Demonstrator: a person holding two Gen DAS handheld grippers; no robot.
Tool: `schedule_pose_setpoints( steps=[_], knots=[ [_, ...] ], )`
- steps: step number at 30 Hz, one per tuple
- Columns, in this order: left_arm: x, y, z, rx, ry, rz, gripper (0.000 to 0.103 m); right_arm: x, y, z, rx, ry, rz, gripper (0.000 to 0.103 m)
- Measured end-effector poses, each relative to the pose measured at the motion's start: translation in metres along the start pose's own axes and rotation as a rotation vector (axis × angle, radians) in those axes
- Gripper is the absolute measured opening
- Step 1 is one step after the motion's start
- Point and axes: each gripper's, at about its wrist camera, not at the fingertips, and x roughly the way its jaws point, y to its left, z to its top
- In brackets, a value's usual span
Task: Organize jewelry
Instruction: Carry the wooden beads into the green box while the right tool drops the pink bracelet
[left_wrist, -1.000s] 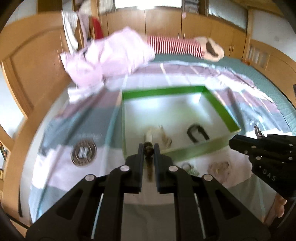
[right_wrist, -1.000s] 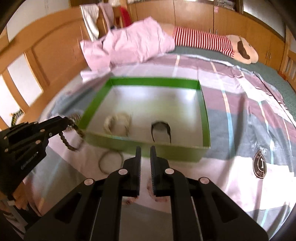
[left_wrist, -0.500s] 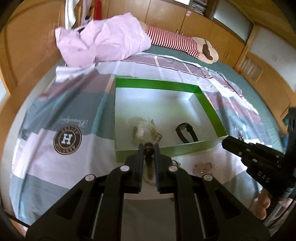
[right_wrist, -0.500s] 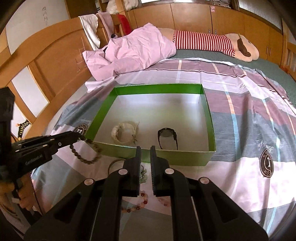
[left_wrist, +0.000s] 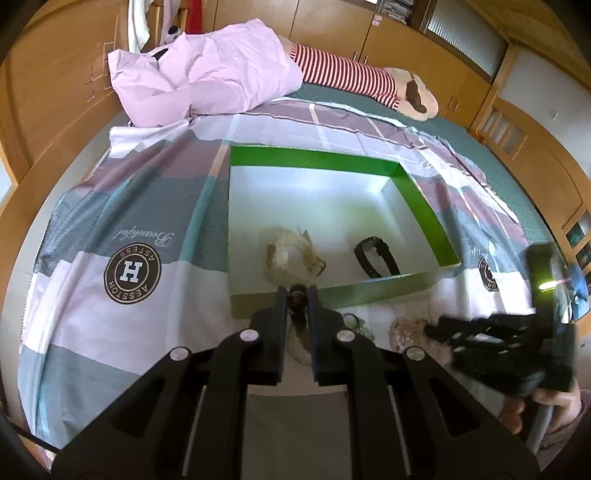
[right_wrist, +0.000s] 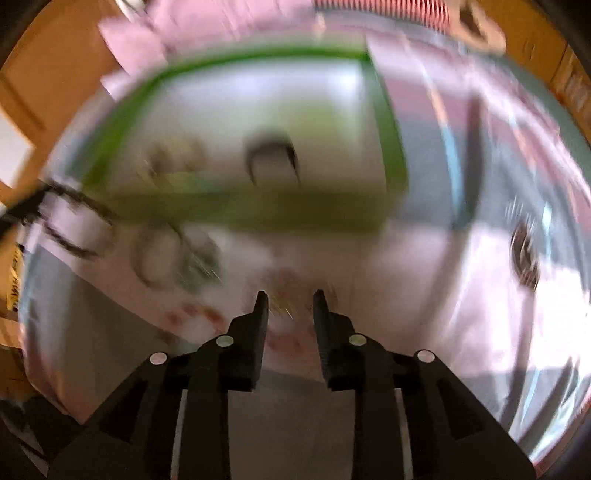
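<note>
A green box (left_wrist: 421, 195) with a white floor lies on the bed. It holds a pale bracelet (left_wrist: 284, 251) and a black watch (left_wrist: 376, 254). My left gripper (left_wrist: 297, 295) is shut on a dark beaded bracelet (left_wrist: 298, 301), just before the box's near wall. My right gripper (right_wrist: 290, 299) is open, low over a reddish beaded bracelet (right_wrist: 192, 314) on the sheet. The right wrist view is badly blurred; the box (right_wrist: 391, 147) and watch (right_wrist: 271, 155) still show. Loose jewelry (left_wrist: 406, 328) lies in front of the box.
A checked sheet (left_wrist: 129, 221) with round logos covers the bed. A pink duvet (left_wrist: 207, 74) and a striped plush toy (left_wrist: 351, 77) lie at the far end. Wooden cabinets ring the bed. A thin ring (right_wrist: 155, 258) lies on the sheet.
My right gripper has opened and dropped fast toward the jewelry in front of the box. My left gripper has stayed shut on the dark bracelet and shifted little.
</note>
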Motion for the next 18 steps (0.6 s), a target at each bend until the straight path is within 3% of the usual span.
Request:
schedule_pose_setpoints(
  steps=[2, 4, 6, 8, 11, 18],
  knots=[
    [0.000, -0.001, 0.000, 0.003, 0.001, 0.000, 0.011, 0.014, -0.002, -0.005, 0.001, 0.051, -0.008, 0.025],
    [0.001, -0.001, 0.001, 0.000, 0.000, -0.001, 0.011, 0.020, 0.000, -0.008, -0.019, 0.047, -0.025, 0.025],
    [0.002, -0.002, 0.000, 0.003, 0.002, 0.002, 0.011, 0.016, 0.004, -0.010, -0.040, 0.027, -0.033, 0.008],
    [0.002, -0.003, 0.000, 0.009, -0.002, 0.008, 0.011, 0.005, 0.009, -0.011, -0.054, -0.006, -0.027, 0.008],
    [-0.002, -0.004, 0.001, 0.012, -0.017, 0.003, 0.011, -0.024, 0.017, -0.010, -0.074, -0.094, 0.010, 0.008],
    [-0.013, -0.011, 0.019, 0.023, -0.076, -0.021, 0.011, -0.103, 0.026, 0.001, -0.063, -0.407, 0.160, 0.008]
  ],
)
